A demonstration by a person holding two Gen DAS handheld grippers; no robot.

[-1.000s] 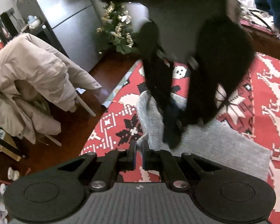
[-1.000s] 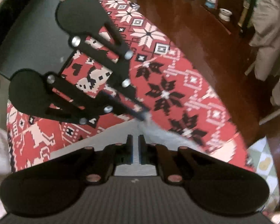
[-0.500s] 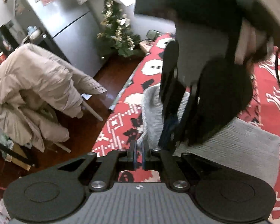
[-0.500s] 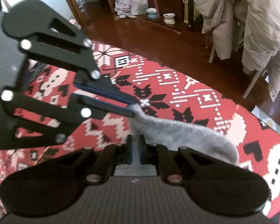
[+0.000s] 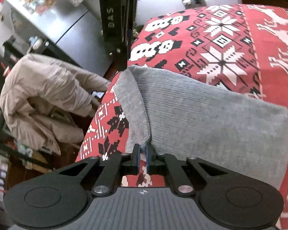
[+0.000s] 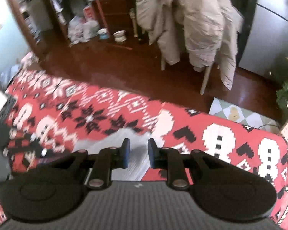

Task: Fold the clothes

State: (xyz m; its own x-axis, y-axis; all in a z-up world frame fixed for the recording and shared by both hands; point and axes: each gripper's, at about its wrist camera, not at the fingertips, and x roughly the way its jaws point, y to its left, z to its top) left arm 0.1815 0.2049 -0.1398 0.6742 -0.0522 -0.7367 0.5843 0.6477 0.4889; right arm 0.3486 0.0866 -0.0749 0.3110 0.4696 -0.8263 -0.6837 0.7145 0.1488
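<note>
Left wrist: left hand-held gripper [image 5: 142,154] pinches ribbed grey knit garment [image 5: 211,118]; right hand-held gripper [image 6: 138,154] gapes apart.

The right gripper [image 6: 138,153] opened and let go of the sweater [image 5: 211,115], whose edge folded over toward the left gripper [image 5: 142,155] at lower centre.

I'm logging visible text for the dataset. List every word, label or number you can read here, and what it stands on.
"DAS": on the side of the right gripper, seen from the left wrist view.
Papers on the fridge: too blurred to read.
Red box by the shelves: too blurred to read.
</note>
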